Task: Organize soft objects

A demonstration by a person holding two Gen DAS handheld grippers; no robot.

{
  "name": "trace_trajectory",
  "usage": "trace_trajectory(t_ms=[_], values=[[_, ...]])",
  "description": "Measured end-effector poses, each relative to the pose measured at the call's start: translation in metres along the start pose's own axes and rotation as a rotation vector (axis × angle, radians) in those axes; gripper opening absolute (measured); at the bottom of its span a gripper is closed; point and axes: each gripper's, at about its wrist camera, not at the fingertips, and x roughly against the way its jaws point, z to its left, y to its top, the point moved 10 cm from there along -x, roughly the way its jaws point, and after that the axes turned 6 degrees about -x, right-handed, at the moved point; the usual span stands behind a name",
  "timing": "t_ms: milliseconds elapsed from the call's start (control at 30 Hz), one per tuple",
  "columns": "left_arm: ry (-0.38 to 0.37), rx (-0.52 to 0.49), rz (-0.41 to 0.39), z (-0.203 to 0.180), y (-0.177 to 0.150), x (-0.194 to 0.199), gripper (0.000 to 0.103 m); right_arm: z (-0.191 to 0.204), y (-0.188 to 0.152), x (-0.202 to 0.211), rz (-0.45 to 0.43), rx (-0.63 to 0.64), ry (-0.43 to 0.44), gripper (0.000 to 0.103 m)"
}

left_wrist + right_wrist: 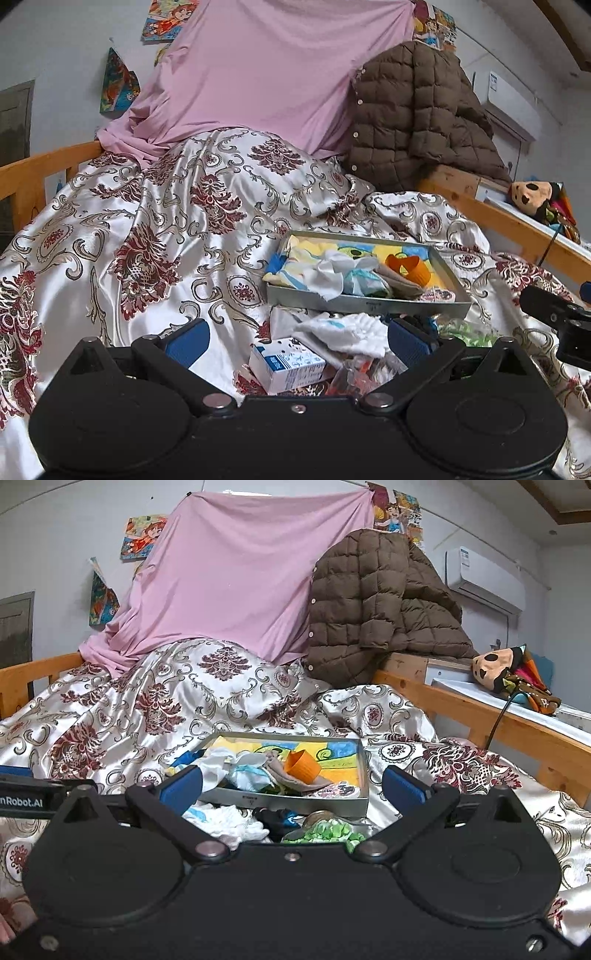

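Note:
A grey metal tray [369, 304] [295, 805] lies on the patterned bedspread and holds soft cloths, a tan sock and an orange band [408, 269] [303, 766]. In front of the tray lie a white knitted cloth [351, 332] [225, 821], a green fluffy item [328, 832] [469, 330] and a dark blue-black item [277, 818]. My left gripper [299, 341] is open and empty, above the white cloth and a small carton [288, 363]. My right gripper [291, 782] is open and empty, just short of the tray's near wall.
The satin bedspread [166, 229] covers a wooden-framed bed [33, 173]. A pink sheet [236, 576] and a brown quilted jacket [373, 605] stand at the back. A plush toy [509, 672] lies on a ledge at the right. A clear packet [354, 373] lies beside the carton.

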Motion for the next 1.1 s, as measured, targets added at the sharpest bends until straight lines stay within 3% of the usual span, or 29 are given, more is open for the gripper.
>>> trace_trajectory(t_ms=[300, 633, 933, 1100], values=[[0.04, -0.002, 0.085, 0.003, -0.02, 0.0, 0.102, 0.007, -0.023, -0.002, 0.103, -0.001, 0.01, 0.102], [0.137, 0.062, 0.322, 0.027, -0.058, -0.017, 0.102, 0.027, -0.058, -0.015, 0.256, 0.061, 0.033, 0.102], [0.158, 0.037, 0.414, 0.026, -0.072, -0.026, 0.102, 0.033, -0.094, -0.036, 0.422, 0.006, 0.052, 0.102], [0.159, 0.039, 0.447, 0.025, -0.077, -0.031, 0.102, 0.031, -0.103, -0.045, 0.444, -0.015, 0.047, 0.102]])
